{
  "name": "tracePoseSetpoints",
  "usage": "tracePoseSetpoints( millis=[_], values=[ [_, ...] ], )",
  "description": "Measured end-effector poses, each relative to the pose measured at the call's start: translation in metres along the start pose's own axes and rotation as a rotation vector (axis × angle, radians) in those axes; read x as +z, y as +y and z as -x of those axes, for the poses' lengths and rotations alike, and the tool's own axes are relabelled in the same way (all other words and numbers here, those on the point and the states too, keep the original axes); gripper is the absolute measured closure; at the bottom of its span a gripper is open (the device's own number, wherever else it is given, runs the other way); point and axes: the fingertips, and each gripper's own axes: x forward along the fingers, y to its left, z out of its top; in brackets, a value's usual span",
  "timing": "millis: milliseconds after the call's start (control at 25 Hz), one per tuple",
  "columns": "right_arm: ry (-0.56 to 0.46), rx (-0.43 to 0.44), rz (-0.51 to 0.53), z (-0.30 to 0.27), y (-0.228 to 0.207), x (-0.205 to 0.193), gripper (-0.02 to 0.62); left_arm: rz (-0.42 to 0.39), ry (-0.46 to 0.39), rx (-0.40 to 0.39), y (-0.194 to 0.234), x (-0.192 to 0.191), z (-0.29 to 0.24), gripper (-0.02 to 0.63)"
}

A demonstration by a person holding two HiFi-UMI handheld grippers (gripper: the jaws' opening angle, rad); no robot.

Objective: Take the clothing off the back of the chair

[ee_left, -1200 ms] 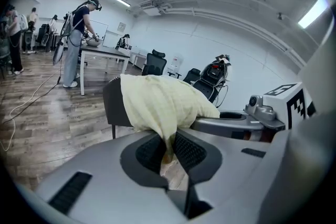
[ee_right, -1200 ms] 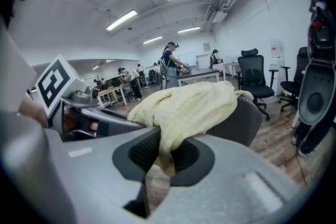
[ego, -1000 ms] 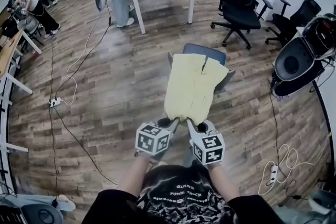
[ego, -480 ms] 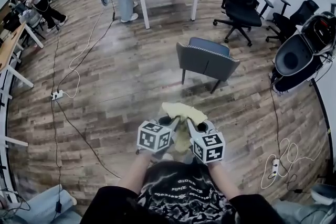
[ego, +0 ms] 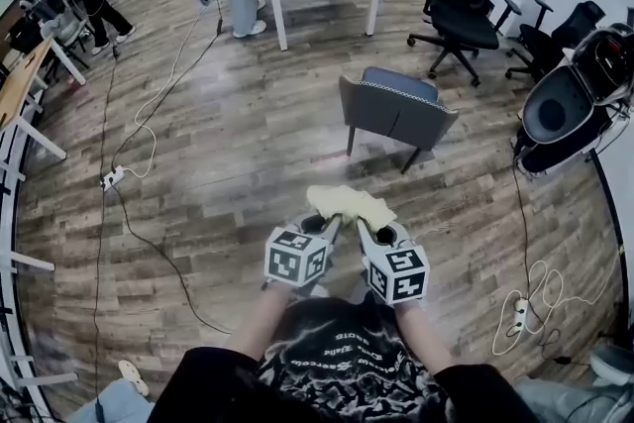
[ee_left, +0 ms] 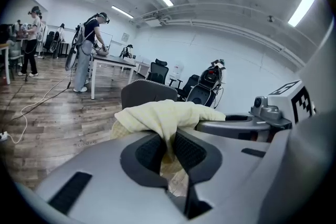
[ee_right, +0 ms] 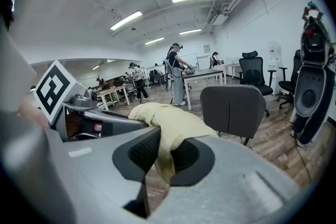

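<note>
Two grippers, left (ego: 325, 227) and right (ego: 373, 233), are each clamped on the pale yellow clothing (ego: 349, 203). It is a soft, rumpled bundle, pinched between both pairs of jaws and draped over their tips, held close before the person and well apart from the grey chair (ego: 396, 109).

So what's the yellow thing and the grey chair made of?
The yellow clothing looks like soft, matte cloth: it bunches and droops limply. The grey chair seems covered in dull fabric, with a pale stitched trim along its back.
</note>
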Motion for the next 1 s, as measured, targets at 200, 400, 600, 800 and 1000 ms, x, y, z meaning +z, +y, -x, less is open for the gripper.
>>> tracePoseSetpoints(
  millis=[200,400,600,800,1000],
  values=[
    [0.010,-0.008,0.015,-0.002,0.000,-0.002,0.555,0.010,0.002,0.010,0.002,-0.002,-0.001,0.563],
    [0.020,-0.010,-0.018,0.002,-0.001,-0.006,0.555,0.019,0.006,0.009,-0.001,-0.005,-0.003,0.563],
    [0.021,-0.019,-0.044,0.004,0.001,-0.014,0.555,0.009,0.018,0.003,-0.002,-0.012,-0.003,0.563],
    [0.029,-0.031,-0.033,0.009,0.000,-0.016,0.555,0.012,0.022,-0.006,-0.007,-0.016,-0.004,0.563],
    [0.029,-0.043,-0.048,0.013,-0.005,-0.021,0.555,0.001,0.032,-0.011,-0.013,-0.019,-0.007,0.563]
  ],
)
